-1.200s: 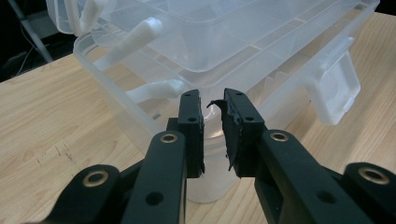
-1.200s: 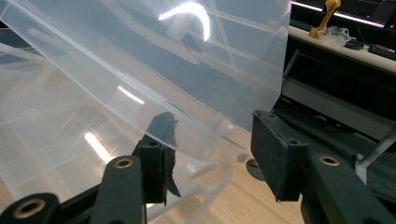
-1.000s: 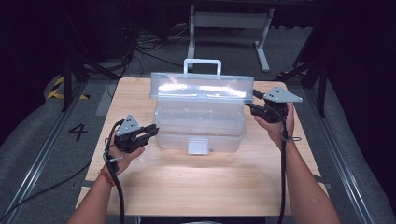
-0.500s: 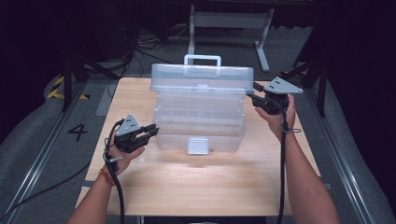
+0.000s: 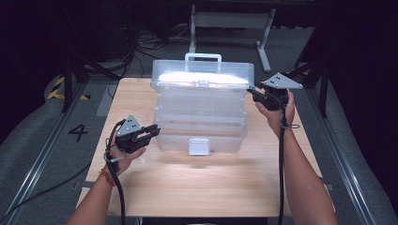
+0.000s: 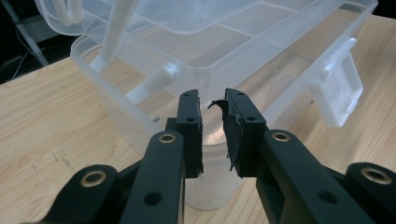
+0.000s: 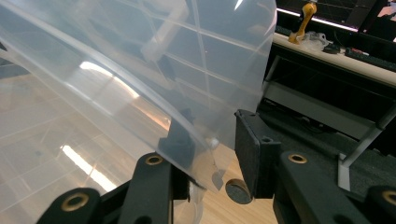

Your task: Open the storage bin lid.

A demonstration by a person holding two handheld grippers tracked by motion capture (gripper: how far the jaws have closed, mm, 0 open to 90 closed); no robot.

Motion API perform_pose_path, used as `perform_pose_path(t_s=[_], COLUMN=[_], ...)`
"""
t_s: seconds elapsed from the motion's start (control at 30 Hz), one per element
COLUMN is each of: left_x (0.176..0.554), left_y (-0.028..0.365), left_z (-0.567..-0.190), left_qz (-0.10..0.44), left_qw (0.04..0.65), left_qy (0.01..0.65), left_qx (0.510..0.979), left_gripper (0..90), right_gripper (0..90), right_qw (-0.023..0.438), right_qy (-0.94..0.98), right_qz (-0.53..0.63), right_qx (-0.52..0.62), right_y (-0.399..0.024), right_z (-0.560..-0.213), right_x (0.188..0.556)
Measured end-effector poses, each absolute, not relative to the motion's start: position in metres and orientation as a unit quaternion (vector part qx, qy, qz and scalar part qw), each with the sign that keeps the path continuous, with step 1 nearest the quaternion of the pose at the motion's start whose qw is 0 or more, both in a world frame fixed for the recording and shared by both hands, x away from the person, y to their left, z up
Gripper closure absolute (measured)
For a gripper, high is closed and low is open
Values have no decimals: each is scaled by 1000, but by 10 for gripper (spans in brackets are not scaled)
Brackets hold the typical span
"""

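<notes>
The right tool (image 5: 256, 95), jaws closing around the lid (image 5: 202, 78) edge, has the box (image 5: 199, 124) on its left; the left tool (image 5: 151, 132) is nearly together, empty.

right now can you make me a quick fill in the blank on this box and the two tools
1. The clear plastic box stands on a ______ table.
2. The white latch hangs on the side of the box that faces the ______.
3. The right tool has the corner of the box's ______ between its jaws.
4. The left tool has ______ between its jaws.

Missing words: wooden; person; lid; nothing
</notes>
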State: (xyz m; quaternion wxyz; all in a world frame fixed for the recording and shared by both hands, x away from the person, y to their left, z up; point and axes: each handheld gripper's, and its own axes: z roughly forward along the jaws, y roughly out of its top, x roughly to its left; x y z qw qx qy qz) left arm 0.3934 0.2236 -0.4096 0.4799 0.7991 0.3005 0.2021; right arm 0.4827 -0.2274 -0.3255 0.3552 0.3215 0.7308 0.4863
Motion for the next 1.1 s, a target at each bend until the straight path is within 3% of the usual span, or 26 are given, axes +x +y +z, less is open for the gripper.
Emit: perform_pose_path(t_s=[0.43,1.1], left_x=[397,398], left_y=[223,221], left_z=[-411,-411], left_qz=[205,204], left_qw=[477,476], left_qy=[303,299], left_qx=[799,801], left_gripper=[772,767], right_gripper=[648,674], right_qw=[365,356], right_qy=[728,715], right_qz=[483,493], right_qx=[322,345], right_y=[-224,-223], right_z=[-328,-318], right_x=[492,509])
